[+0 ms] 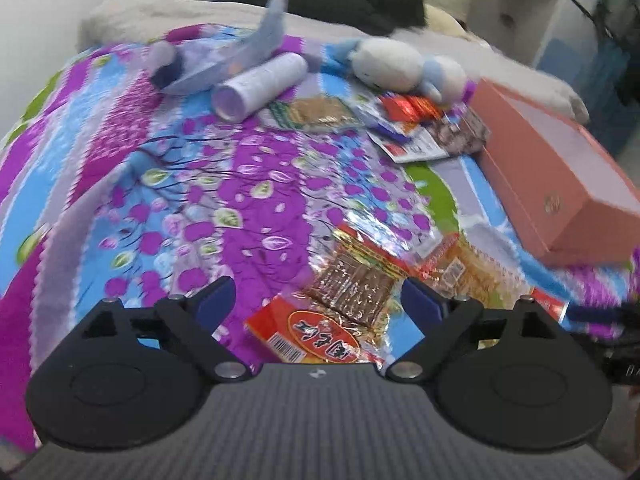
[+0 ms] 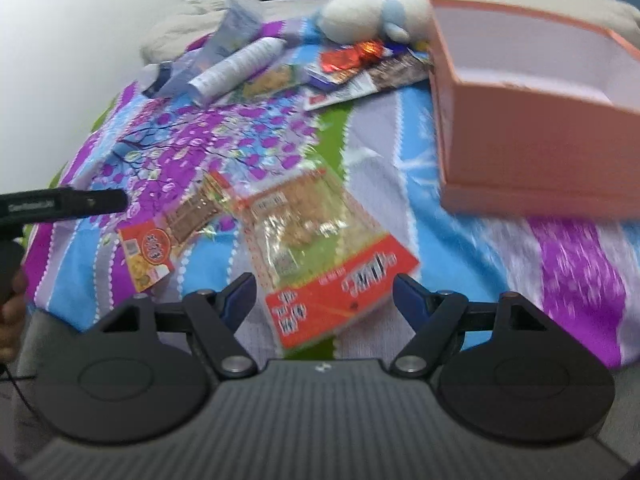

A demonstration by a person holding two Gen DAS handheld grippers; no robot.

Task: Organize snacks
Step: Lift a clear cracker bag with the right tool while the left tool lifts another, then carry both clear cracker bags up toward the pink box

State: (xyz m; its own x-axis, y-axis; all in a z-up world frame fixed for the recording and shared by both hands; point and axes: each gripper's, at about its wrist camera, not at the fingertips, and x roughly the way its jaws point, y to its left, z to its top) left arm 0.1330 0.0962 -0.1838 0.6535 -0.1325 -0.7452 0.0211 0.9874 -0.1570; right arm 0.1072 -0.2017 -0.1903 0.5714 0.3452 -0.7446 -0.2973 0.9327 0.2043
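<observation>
Snack packets lie on a purple, blue and green patterned bedspread [image 1: 160,184]. My left gripper [image 1: 316,300] is open, its jaws on either side of a red and clear packet of brown bars [image 1: 340,300], just above it. My right gripper [image 2: 324,292] is open over a larger red and clear snack bag [image 2: 320,248]. The smaller packet also shows in the right wrist view [image 2: 160,244], left of the bag. An open pink box [image 2: 532,120] stands to the right, seen in the left wrist view [image 1: 560,184] too. More snack packets [image 1: 400,124] lie in a heap farther back.
A white tube [image 1: 260,84], a pale blue bag [image 1: 256,52] and a white and blue plush toy [image 1: 400,66] lie at the far side of the bed. Dark clothes [image 1: 340,0] are piled behind. The left gripper's body [image 2: 60,204] shows in the right wrist view.
</observation>
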